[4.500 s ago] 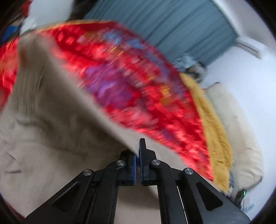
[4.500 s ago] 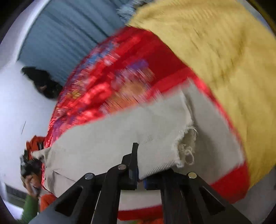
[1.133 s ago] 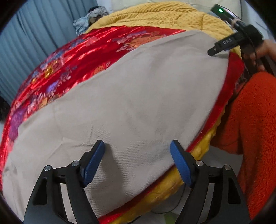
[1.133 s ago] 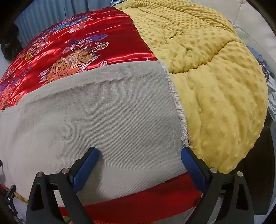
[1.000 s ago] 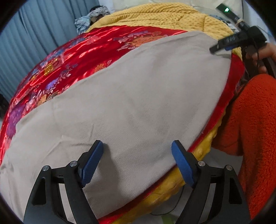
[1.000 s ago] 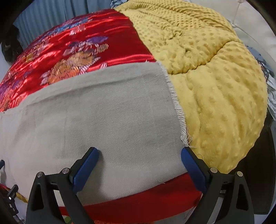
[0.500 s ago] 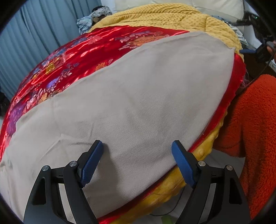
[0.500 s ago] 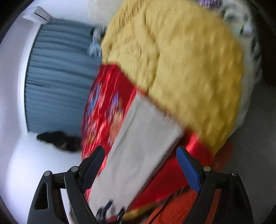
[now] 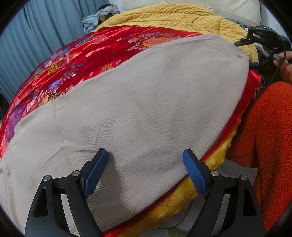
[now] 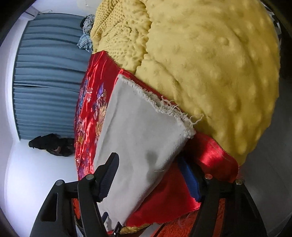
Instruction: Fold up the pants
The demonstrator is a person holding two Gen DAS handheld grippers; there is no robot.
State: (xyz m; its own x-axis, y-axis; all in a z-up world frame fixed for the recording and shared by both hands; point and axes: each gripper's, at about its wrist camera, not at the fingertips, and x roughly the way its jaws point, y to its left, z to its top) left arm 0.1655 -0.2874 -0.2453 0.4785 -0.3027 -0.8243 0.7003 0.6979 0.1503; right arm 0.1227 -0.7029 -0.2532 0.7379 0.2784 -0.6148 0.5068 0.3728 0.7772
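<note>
Beige pants (image 9: 146, 102) lie flat, folded lengthwise, across a red satin quilt (image 9: 76, 60). My left gripper (image 9: 144, 164) is open and empty, low over the near edge of the pants. My right gripper (image 10: 147, 167) is open; its jaws stand either side of the frayed leg end of the pants (image 10: 138, 138), one finger above the cloth and one below its lifted corner. The right gripper also shows in the left wrist view (image 9: 255, 40), at the far right by the hem.
A yellow bumpy blanket (image 10: 209, 60) covers the bed beyond the hem. Blue curtains (image 10: 47, 60) hang behind. My orange fleece clothing (image 9: 264, 131) is at the bed's edge. A bundle of cloth (image 9: 98, 16) lies at the far side.
Both grippers let go of the pants and opened. In the last second the right gripper swung round to the frayed hem and now straddles its corner. The left barely moved.
</note>
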